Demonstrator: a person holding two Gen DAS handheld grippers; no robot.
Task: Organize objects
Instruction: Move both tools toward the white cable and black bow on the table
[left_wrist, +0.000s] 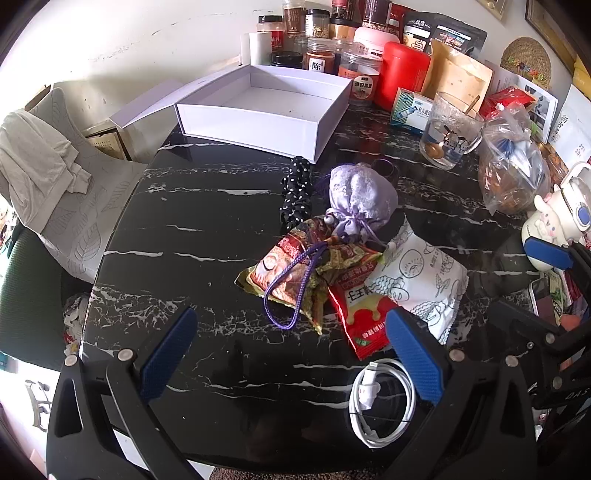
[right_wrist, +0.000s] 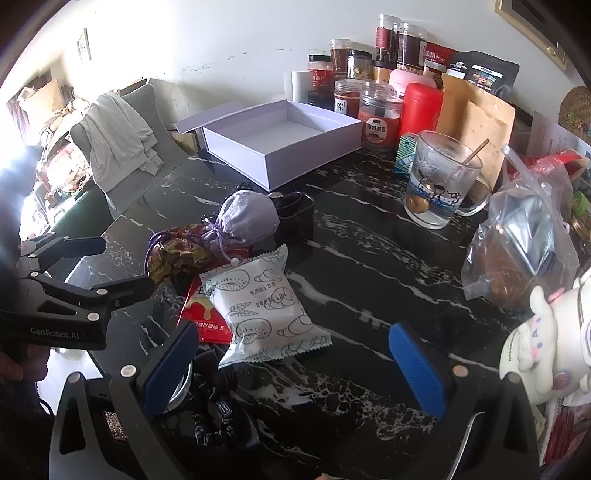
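A small pile lies mid-table: a lilac drawstring pouch (left_wrist: 360, 197) (right_wrist: 247, 218), a black polka-dot scrunchie (left_wrist: 295, 192), a green and red snack packet (left_wrist: 291, 275), a red packet (left_wrist: 364, 317) (right_wrist: 203, 319) and a white packet with line drawings (left_wrist: 419, 280) (right_wrist: 266, 306). An open white box (left_wrist: 266, 110) (right_wrist: 284, 142) stands behind them. My left gripper (left_wrist: 291, 354) (right_wrist: 129, 262) is open just short of the pile, holding nothing. My right gripper (right_wrist: 293, 365) (left_wrist: 511, 275) is open too, with the white packet's near end just ahead of its fingers.
A coiled white cable (left_wrist: 380, 402) lies by my left gripper's right finger. Jars (left_wrist: 325, 55) and a red canister (right_wrist: 421, 107) line the back wall. A glass mug (right_wrist: 439, 184), a plastic bag (right_wrist: 524, 240) and a plush toy (right_wrist: 546, 332) crowd the right. A chair with cloth (left_wrist: 40, 166) stands left.
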